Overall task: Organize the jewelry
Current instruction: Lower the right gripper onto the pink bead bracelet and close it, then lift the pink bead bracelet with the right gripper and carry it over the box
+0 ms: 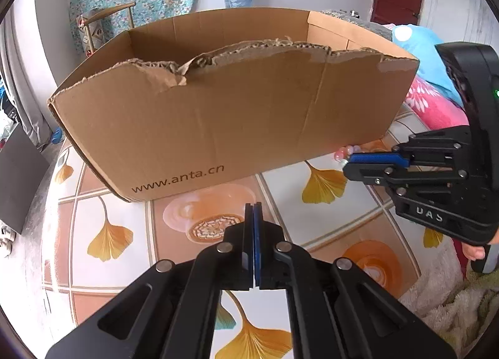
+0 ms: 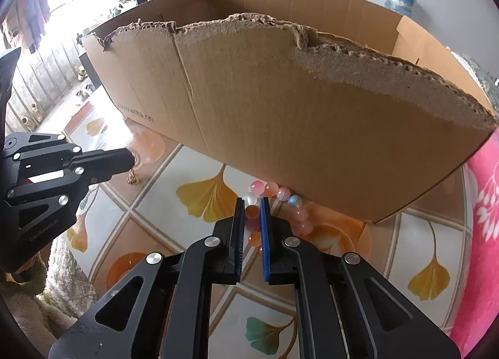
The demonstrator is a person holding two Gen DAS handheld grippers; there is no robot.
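**Right gripper closing on the bead bracelet by the box**

Nearest my right wrist camera is the right gripper (image 2: 252,203), its blue pads standing narrowly apart with beads of the bracelet between them; I judge it is closed on the bracelet, though I cannot see the pads press. My left gripper (image 1: 253,205) is fully closed, and from the right view a small gold chain (image 2: 133,177) hangs at its tip, so I read it as gripping that piece.

The cardboard box (image 1: 237,115) dominates both views, its near wall torn along the top; I take it as the place the jewelry should go. It stands on the desk (image 1: 112,203) with its ginkgo-leaf cover.

The bead bracelet (image 2: 282,194) lies on the desk, touching the foot of the box's near wall. Its loop curves from the wall back toward my pads, its long axis roughly along my line of sight.
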